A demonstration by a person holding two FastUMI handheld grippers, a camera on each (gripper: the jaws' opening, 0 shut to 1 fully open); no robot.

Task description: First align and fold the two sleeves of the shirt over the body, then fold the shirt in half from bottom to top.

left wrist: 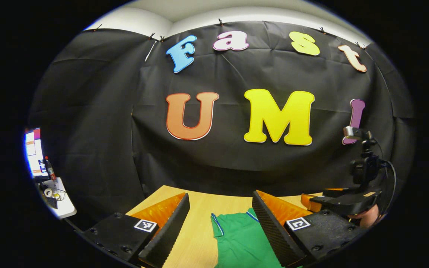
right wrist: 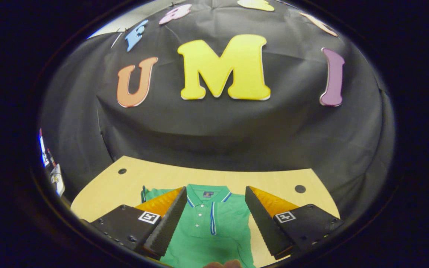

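A green polo shirt point(right wrist: 214, 230) lies flat on the wooden table point(right wrist: 125, 186), collar point(right wrist: 207, 193) toward the far wall and striped placket running down its front. My right gripper point(right wrist: 215, 189) hovers open over the chest, its fingers either side of the collar. In the left gripper view, the shirt's left sleeve point(left wrist: 237, 238), with a striped cuff, lies between the open fingers of my left gripper point(left wrist: 220, 195), which holds nothing. The right gripper point(left wrist: 333, 201) shows off to the right there, with a hand point(left wrist: 367, 217) behind it.
The table point(left wrist: 199, 208) ends at the black cloth wall. Two round holes point(right wrist: 122, 171) point(right wrist: 300, 188) sit near its far corners. A lit screen point(left wrist: 34, 152) and a white shelf point(left wrist: 60, 201) with small items stand at far left. A fingertip point(right wrist: 222, 264) pokes in at the bottom.
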